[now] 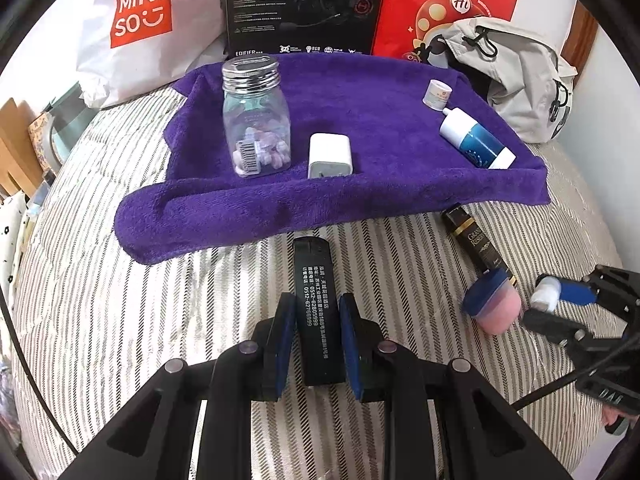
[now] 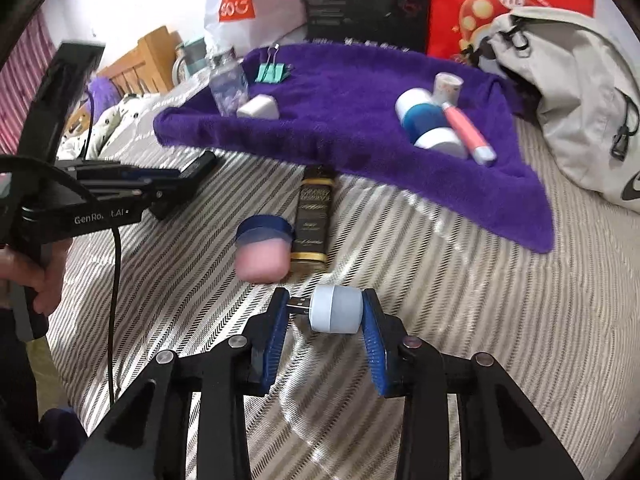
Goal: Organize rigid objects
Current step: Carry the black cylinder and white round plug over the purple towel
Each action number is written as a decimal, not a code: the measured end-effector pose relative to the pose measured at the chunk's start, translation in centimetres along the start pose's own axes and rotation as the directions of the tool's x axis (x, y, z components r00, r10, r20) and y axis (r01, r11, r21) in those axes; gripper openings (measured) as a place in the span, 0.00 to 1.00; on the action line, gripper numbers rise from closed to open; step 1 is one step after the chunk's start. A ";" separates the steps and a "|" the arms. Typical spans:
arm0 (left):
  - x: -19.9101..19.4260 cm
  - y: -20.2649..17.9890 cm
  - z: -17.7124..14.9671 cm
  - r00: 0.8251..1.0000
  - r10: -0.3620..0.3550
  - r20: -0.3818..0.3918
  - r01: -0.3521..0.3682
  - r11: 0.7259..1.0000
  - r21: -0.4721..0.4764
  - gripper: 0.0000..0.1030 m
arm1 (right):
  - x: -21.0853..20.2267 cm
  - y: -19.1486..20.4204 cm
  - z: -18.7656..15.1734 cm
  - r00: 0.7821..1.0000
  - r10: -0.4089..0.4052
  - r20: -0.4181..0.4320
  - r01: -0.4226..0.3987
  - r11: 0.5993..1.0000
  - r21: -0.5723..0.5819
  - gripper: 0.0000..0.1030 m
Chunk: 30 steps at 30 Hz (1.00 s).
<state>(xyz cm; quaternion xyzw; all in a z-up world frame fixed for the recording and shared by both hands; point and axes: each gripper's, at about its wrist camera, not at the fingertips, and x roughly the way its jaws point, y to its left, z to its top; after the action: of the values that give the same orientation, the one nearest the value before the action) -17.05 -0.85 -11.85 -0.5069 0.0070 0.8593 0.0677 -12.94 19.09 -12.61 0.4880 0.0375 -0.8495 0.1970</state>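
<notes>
Left gripper (image 1: 316,312): blue pads pinch a black lighter (image 1: 314,304) by its sides, over the striped bedspread (image 1: 120,320) just short of the purple towel's (image 1: 360,200) near edge. Right gripper (image 2: 326,312): pads clamp a small white USB lamp (image 2: 336,309) end to end, plug against the left pad. A pink jar with blue lid (image 2: 262,252) lies touching a black-and-gold box (image 2: 314,220) just beyond it. On the towel stand a clear jar (image 1: 256,120) and white charger (image 1: 330,156), near its left edge.
</notes>
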 end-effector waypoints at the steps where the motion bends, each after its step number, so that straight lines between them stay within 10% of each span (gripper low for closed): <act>1: -0.1 0.0 0.0 1.000 -0.001 0.001 0.001 1.000 0.001 0.21 | -0.1 -0.2 0.0 1.000 0.008 -0.002 -0.008 1.000 0.007 0.35; 30: 0.3 0.3 -0.1 1.000 0.026 -0.016 -0.026 1.000 0.013 0.29 | 0.0 -1.4 1.5 1.000 0.025 -0.006 -0.025 1.000 0.014 0.35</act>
<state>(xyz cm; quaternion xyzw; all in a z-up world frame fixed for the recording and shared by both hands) -17.15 -1.12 -12.16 -0.5132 0.0196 0.8560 0.0595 -14.66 20.02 -12.05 0.4923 0.0258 -0.8457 0.2042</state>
